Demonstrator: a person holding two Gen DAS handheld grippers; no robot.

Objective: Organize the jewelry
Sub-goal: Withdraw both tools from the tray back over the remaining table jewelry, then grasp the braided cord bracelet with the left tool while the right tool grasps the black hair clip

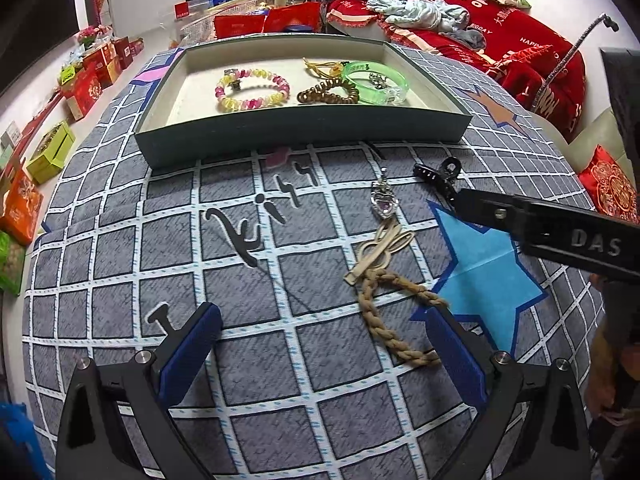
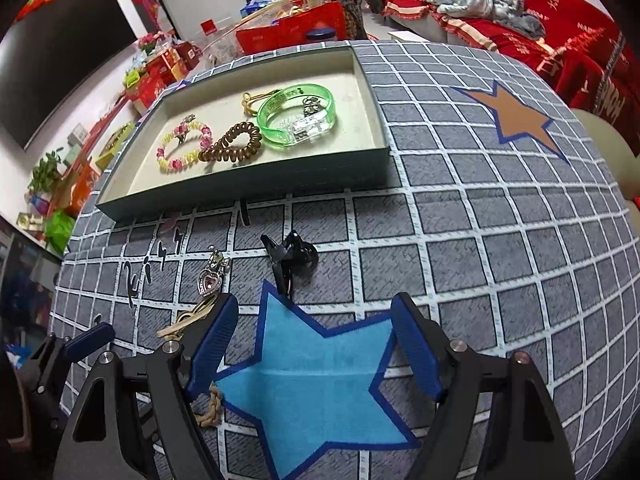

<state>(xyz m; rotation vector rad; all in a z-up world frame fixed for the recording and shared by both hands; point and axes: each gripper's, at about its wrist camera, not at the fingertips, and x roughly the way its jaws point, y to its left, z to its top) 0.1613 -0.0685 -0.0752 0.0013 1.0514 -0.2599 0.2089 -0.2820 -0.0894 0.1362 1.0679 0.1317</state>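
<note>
A shallow green tray holds a pink-yellow bead bracelet, a brown coil hair tie, a green bangle and a yellow cord. On the checked cloth lie a black claw clip, a heart pendant, a beige hair clip and a braided tan cord. My left gripper is open, low over the cloth beside the cord. My right gripper is open, just short of the claw clip.
The cloth has a blue star and an orange star. Red bedding lies behind on the right. Boxes line the floor on the left. Clutter stands beyond the tray.
</note>
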